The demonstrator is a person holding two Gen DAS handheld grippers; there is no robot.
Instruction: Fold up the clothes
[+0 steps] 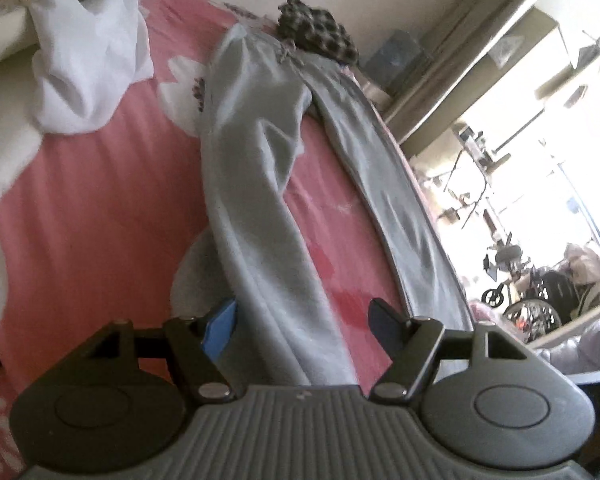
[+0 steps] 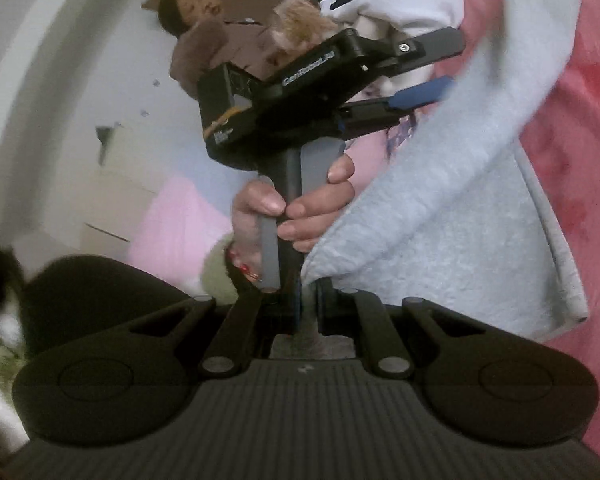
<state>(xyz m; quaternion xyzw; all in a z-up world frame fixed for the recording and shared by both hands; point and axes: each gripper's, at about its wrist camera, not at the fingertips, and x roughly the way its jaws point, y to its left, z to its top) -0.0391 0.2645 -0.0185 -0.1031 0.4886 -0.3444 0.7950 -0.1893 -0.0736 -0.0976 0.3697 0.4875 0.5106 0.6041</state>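
Two grippers work a pair of light grey sweatpants [image 1: 256, 184] spread lengthwise on a pink floral bedspread [image 1: 92, 208]. Nearest in the right wrist view, the right gripper [image 2: 306, 300] has its jaws pinched tight on a hem of the grey fabric, which rises from them and drapes off to the right. Just beyond it, a hand [image 2: 296, 208] grips the handle of the left gripper [image 1: 302, 320], whose jaws stand wide with one trouser leg lying between them, unpinched. Farther up the bed the waistband meets a dark patterned garment [image 1: 316, 28], with a white garment [image 1: 88, 60] to the left. My worry: with only one corner clamped, lifting it across could drag the legs askew, or the thick fleece could slip free.
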